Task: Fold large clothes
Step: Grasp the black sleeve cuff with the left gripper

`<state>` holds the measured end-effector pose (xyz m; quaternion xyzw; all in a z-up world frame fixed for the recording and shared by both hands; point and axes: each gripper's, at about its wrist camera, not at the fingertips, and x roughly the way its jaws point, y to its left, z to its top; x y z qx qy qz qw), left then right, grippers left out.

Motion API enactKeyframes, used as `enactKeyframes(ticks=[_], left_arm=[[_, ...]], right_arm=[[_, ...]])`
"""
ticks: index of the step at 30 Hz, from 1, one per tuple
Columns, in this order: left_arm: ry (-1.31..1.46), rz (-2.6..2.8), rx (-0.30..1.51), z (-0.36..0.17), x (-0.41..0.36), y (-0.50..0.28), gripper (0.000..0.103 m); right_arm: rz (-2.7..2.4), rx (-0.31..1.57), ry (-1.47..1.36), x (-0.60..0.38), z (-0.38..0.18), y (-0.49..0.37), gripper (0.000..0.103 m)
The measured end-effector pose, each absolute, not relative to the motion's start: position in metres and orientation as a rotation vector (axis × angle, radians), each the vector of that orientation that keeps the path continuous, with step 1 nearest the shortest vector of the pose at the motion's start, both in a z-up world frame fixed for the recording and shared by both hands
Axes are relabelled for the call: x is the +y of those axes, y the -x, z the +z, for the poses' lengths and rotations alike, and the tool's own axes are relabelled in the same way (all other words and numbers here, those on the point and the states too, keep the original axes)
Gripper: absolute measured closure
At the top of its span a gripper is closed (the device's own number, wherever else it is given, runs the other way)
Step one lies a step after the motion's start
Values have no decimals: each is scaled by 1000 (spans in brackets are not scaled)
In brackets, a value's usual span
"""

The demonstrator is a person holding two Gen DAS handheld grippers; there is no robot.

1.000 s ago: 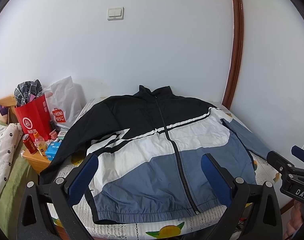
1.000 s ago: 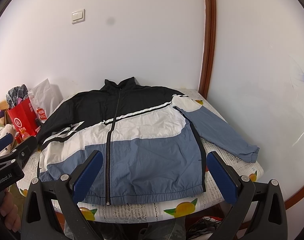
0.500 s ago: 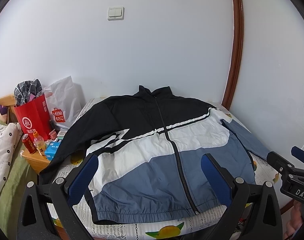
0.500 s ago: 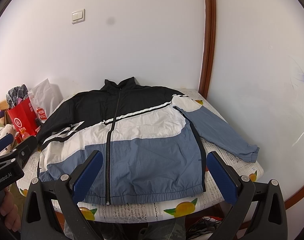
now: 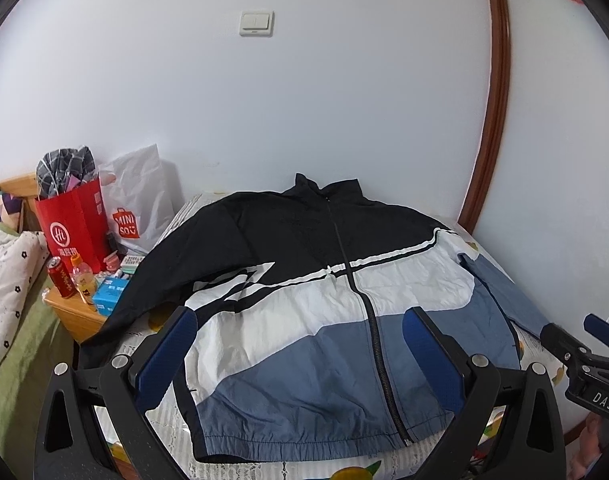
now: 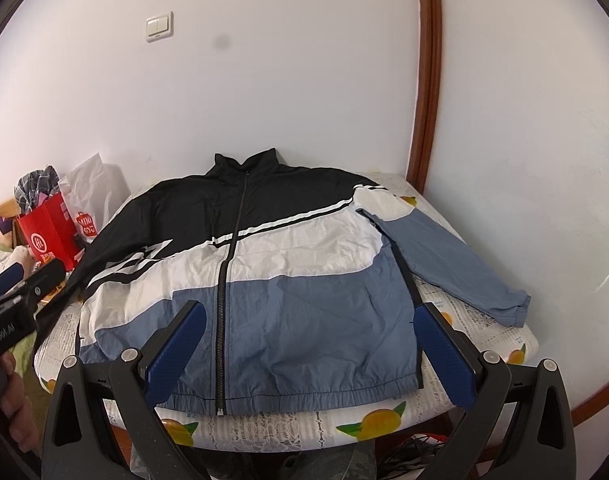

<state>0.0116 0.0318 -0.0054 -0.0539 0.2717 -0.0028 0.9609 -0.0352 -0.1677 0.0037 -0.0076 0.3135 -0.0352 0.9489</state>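
Far left: a red paper shopping bag (image 5: pixel 74 224), a white plastic carrier bag (image 5: pixel 138 196) and a red drink can (image 5: pixel 60 278) stand on a low wooden bedside cabinet (image 5: pixel 70 314), clear of the work area.

Centre: a black, white and slate-blue zip-front windbreaker jacket (image 6: pixel 256 280) lies face up, zipped and spread flat on the surface with the fruit-print cloth (image 6: pixel 500 340), collar at the far wall, hem at the near edge. Its black left sleeve (image 5: pixel 144 292) trails off the left edge toward the cabinet; its blue right sleeve (image 6: pixel 444 256) lies angled out to the right, cuff near the surface edge.

Left claw (image 5: pixel 302 356): wide, holding nothing, above the near hem, not touching cloth. Right claw (image 6: pixel 310 350): likewise wide and empty, above the hem right of the zip.

Assessment: folding not yet begun; the step in hand appears to be the approach to a first grasp. Recommended practice: take each sleeve near the cuff, pinching one layer only, and carry it inward across the chest. The overhanging left sleeve needs lifting onto the surface first. The thin fabric will likely slip and crease, so a low, smooth drag is advised.
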Motion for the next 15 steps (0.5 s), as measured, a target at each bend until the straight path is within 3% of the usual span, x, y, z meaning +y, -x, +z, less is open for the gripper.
enactKeyframes(ticks=[15], left_arm=[[152,173,702,-59,135,-61,0]], right_arm=[[-43,702,17,-161,-31,-36,2]])
